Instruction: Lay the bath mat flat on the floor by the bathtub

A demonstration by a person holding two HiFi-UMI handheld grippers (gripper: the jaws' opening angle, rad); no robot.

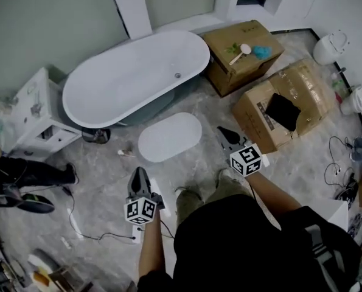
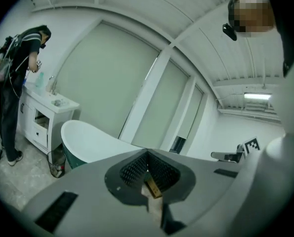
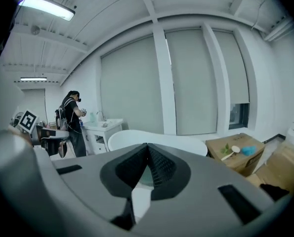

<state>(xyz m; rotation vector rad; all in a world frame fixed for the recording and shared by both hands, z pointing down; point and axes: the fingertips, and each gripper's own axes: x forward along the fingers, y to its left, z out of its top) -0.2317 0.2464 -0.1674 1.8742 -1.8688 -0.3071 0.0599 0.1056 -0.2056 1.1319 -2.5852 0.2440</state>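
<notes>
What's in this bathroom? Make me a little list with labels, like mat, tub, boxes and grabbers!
mat: white oval bath mat, lying flat on the floor beside the tub
tub: white bathtub
boxes: two cardboard boxes, one at the tub's end, one to its right
left gripper: shut, holding nothing
right gripper: shut, holding nothing
other person: standing at a white cabinet

We hold both grippers out ahead of us on bare forearms. Our left gripper (image 1: pixel 138 174) points forward, its fingers (image 2: pixel 137 171) pressed together with nothing between them. Our right gripper (image 1: pixel 224 131) reaches further ahead, tilted slightly toward the left, its fingers (image 3: pixel 159 169) likewise closed and empty.
</notes>
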